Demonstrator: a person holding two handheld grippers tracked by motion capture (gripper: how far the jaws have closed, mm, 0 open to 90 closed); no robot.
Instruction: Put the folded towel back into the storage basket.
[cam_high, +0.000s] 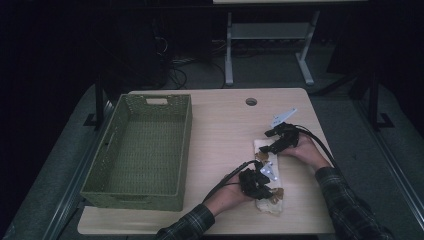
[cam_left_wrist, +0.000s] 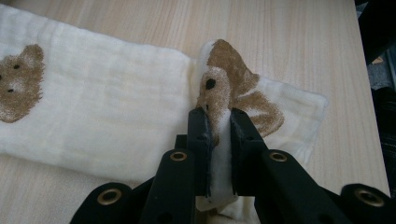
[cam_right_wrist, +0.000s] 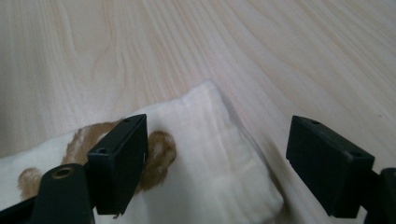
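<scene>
folded cream cloth (cam_high: 267, 176) with brown bear prints lay on the table (cam_high: 220, 125) right of the green basket (cam_high: 142, 150). left gripper (cam_left_wrist: 218, 116) was clamped on a raised fold; right gripper (cam_right_wrist: 217, 154) stood apart over the cloth's far corner.

The high view looks forward and down over the whole table (cam_high: 220, 120) from the person's side. Each gripper view sits low and close, looking along its own black jaws at the folded cloth (cam_left_wrist: 107, 107) near the table's right, which all three views share
</scene>
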